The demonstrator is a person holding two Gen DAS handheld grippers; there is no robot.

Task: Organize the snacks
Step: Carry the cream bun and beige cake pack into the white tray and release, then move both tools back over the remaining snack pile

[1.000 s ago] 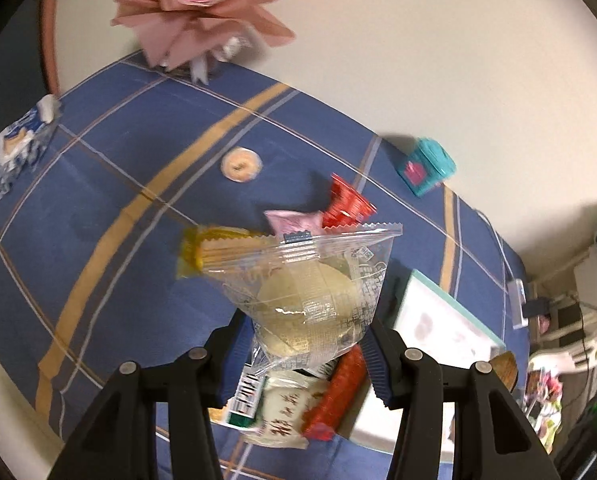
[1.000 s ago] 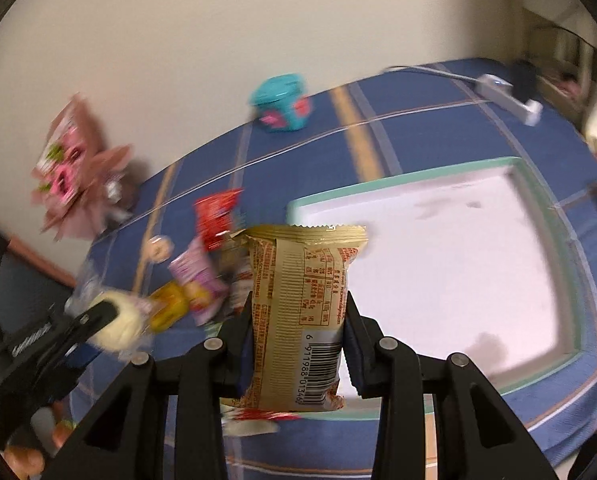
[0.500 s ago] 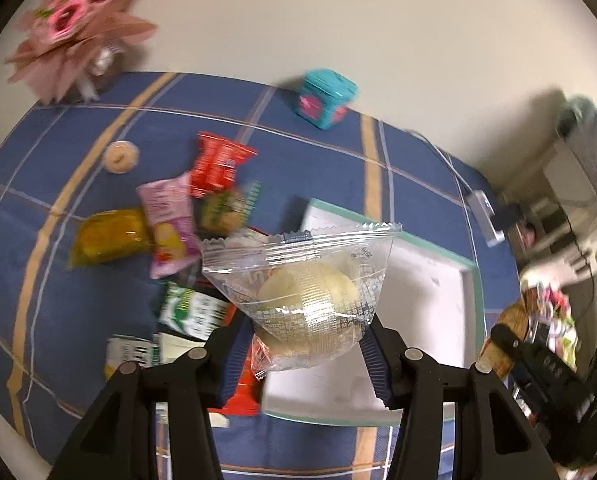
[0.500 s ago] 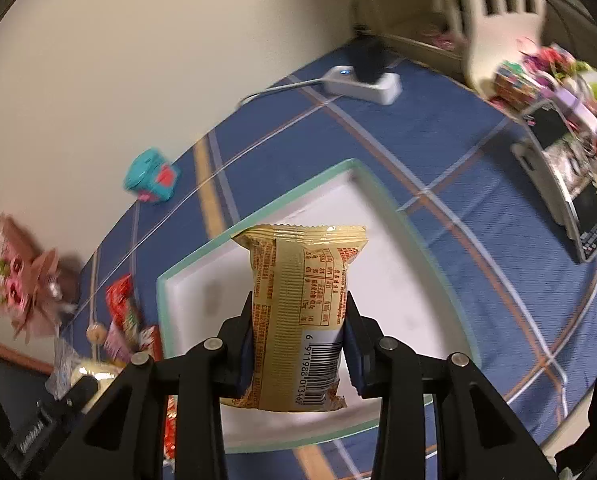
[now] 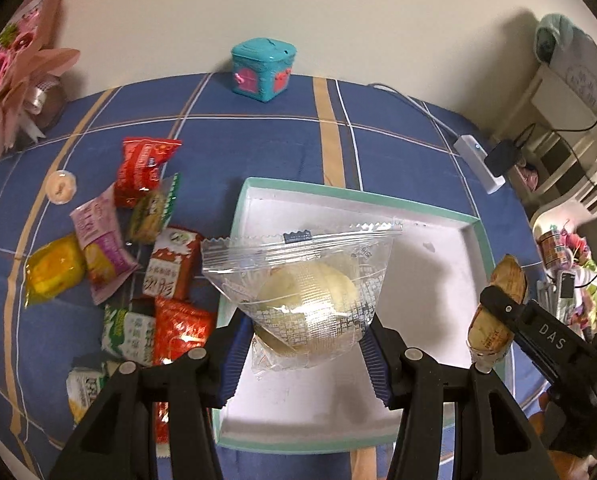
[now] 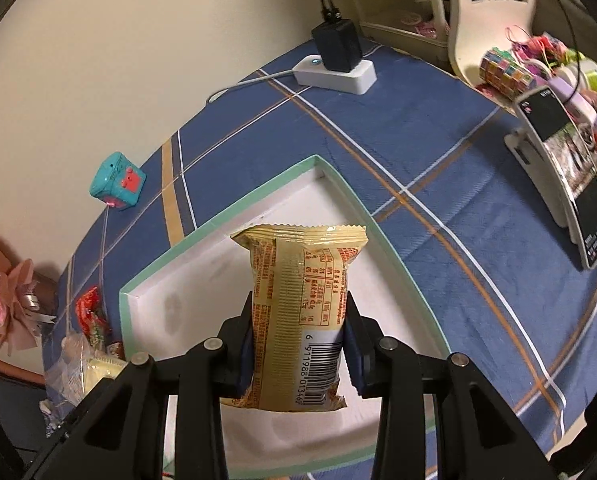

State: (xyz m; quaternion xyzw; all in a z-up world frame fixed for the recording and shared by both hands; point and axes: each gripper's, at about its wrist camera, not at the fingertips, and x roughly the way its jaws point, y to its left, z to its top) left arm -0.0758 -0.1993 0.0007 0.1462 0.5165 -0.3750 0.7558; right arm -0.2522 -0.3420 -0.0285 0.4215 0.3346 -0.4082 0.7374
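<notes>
My left gripper (image 5: 304, 350) is shut on a clear packet with a pale round cake (image 5: 304, 300), held above the near part of a white tray with a teal rim (image 5: 438, 264). My right gripper (image 6: 298, 344) is shut on a tan snack packet with a barcode (image 6: 300, 320), held upright over the same tray (image 6: 202, 280). The right gripper and its tan packet (image 5: 498, 304) also show at the tray's right edge in the left wrist view. The tray's floor is bare. Several loose snack packets (image 5: 138, 248) lie on the blue cloth left of the tray.
A teal toy box (image 5: 263, 69) stands at the back by the wall. A pink bouquet (image 5: 14, 64) is at the far left. A white power strip with a black plug (image 6: 336, 66) and a phone on a stand (image 6: 566, 184) sit to the right.
Both grippers have swung right with their packets. They went from over the snack pile to above the tray. The right gripper now shows in the left wrist view.
</notes>
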